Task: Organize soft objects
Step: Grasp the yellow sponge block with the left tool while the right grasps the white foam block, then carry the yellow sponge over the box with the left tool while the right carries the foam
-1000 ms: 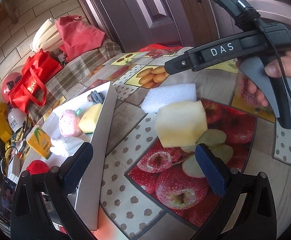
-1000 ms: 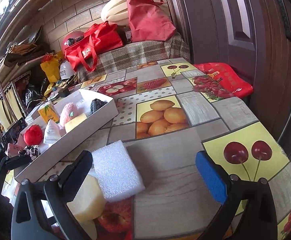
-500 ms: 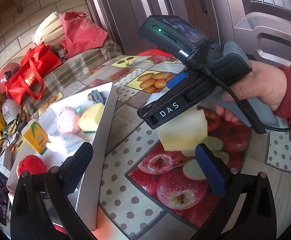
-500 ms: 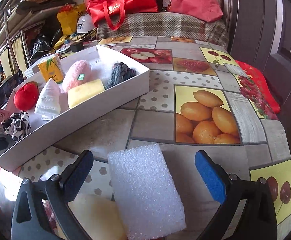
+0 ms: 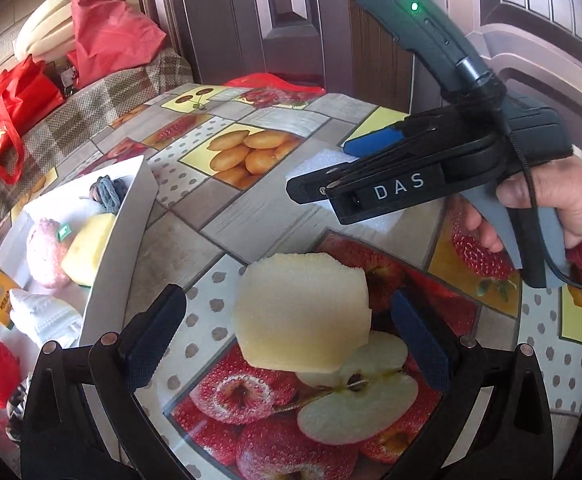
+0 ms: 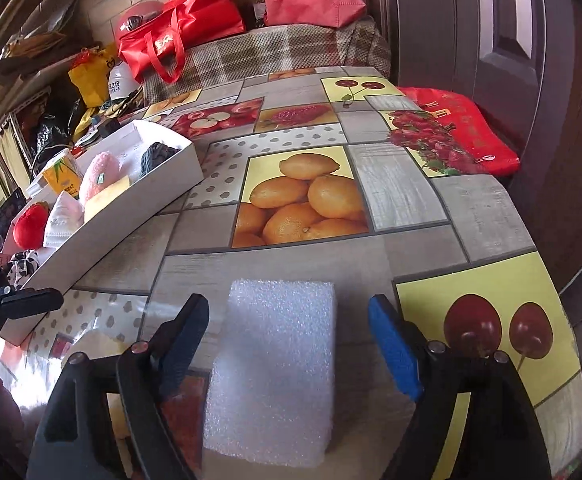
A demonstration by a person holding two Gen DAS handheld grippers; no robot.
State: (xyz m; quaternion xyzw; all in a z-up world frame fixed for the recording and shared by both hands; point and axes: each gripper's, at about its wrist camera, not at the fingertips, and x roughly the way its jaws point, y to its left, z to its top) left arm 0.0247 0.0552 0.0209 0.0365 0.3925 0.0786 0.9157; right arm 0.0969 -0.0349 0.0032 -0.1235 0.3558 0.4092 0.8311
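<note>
A yellow sponge (image 5: 303, 312) lies on the fruit-print tablecloth between the open fingers of my left gripper (image 5: 287, 336). A white foam block (image 6: 275, 368) lies between the open fingers of my right gripper (image 6: 291, 344); the pads stand apart from its sides. In the left wrist view the right gripper (image 5: 331, 172) hovers over the foam block (image 5: 319, 160), hiding most of it. A white tray (image 6: 131, 208) at the left holds several soft items: a pink plush, a yellow sponge, dark yarn, a white mask, a red plush.
A red bag (image 6: 459, 132) lies at the table's far right edge by the brown door. Red bags and clutter sit on a plaid-covered bench (image 6: 271, 52) behind the table. The table edge curves close on the right.
My right gripper has swung over the white foam block, so the block now lies between its fingers. My left gripper has moved closer to the yellow sponge.
</note>
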